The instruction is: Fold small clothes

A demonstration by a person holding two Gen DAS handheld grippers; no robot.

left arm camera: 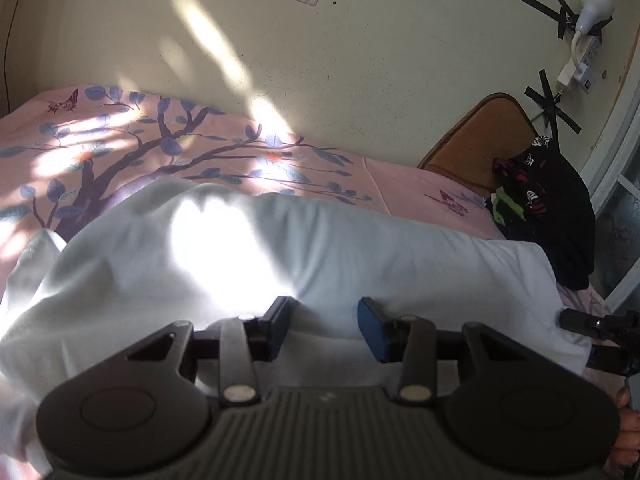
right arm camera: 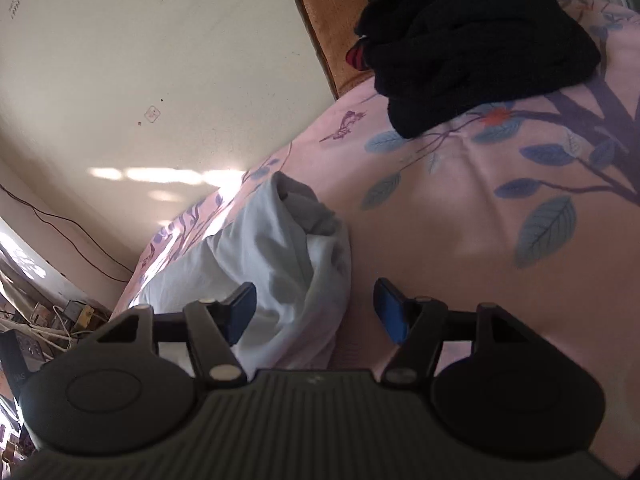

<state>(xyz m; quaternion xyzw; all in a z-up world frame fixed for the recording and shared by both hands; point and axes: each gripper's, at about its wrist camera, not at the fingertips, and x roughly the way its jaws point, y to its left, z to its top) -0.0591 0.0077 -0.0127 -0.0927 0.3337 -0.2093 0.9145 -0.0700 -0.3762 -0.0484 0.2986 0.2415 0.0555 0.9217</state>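
Observation:
A pale blue garment lies across the pink floral bedsheet, bunched in a long roll. My left gripper is open, its fingers just over the garment's near edge, holding nothing. In the right wrist view the same garment shows end-on, with a grey inner fold at its top. My right gripper is open, with the garment's right edge between the blue pads. The right gripper's tip also shows in the left wrist view at the garment's right end.
A pile of dark clothes sits at the bed's far right corner, also in the right wrist view, against a brown chair back. A white lamp is taped to the wall. Cables and clutter lie on the floor.

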